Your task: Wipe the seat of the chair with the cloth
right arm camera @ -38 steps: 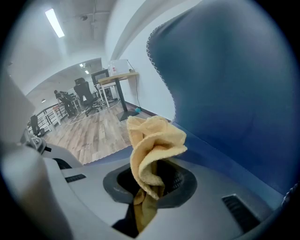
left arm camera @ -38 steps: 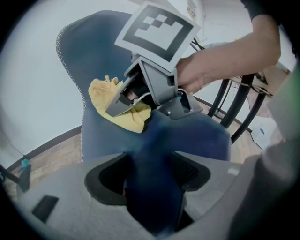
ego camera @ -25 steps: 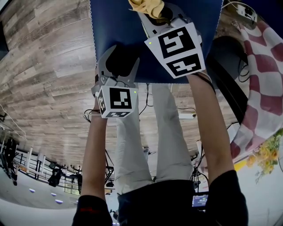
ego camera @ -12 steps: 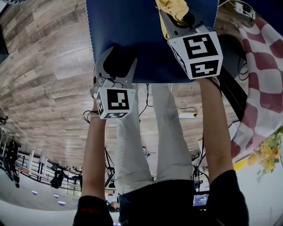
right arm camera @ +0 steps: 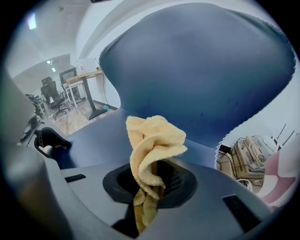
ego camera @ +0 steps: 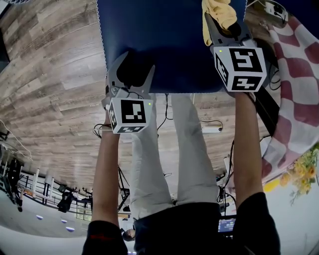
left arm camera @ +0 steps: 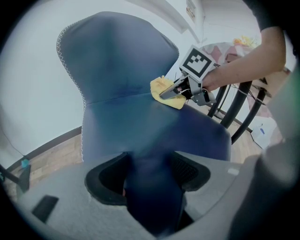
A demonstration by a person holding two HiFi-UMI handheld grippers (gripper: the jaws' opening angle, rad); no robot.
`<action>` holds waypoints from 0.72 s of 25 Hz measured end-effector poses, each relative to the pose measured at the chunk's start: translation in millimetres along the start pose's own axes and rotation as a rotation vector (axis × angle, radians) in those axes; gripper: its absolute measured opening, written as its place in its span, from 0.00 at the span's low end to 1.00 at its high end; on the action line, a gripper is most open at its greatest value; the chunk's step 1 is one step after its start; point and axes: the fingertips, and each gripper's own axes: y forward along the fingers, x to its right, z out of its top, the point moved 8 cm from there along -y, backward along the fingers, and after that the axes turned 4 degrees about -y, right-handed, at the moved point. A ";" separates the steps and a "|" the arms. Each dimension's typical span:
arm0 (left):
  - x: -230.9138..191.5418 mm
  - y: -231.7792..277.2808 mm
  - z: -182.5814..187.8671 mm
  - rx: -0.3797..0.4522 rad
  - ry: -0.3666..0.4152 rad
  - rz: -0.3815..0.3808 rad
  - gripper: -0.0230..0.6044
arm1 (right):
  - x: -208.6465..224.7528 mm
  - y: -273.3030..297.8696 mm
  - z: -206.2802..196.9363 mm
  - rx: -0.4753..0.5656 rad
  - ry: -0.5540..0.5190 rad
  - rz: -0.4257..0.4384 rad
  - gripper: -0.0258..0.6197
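Observation:
The blue chair seat (ego camera: 169, 40) fills the top of the head view. My right gripper (ego camera: 223, 24) is shut on a crumpled yellow cloth (ego camera: 218, 12) and presses it on the seat's right side. In the right gripper view the cloth (right arm camera: 152, 145) bunches up between the jaws, with the seat (right arm camera: 93, 136) and backrest (right arm camera: 201, 70) beyond. My left gripper (ego camera: 130, 62) is shut on the seat's front edge; blue padding (left arm camera: 152, 187) sits between its jaws. The left gripper view shows the right gripper (left arm camera: 180, 89) and cloth (left arm camera: 163, 87) near the seat's back right.
A red-and-white checked cloth (ego camera: 294, 84) hangs at the right, beside black tubing (ego camera: 259, 99). Wooden floor (ego camera: 50, 74) lies to the left. The person's legs (ego camera: 164, 164) and cables (ego camera: 209, 129) are below the seat. A desk (right arm camera: 82, 79) and office chairs stand far off.
My right gripper has slid the yellow cloth to the right across the seat, from the middle to the right side. The left gripper has stayed clamped on the front edge.

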 end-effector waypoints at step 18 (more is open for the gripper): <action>-3.3 -0.3 -1.0 0.002 -0.002 0.002 0.49 | 24.6 -15.4 -22.6 0.018 0.077 -0.103 0.12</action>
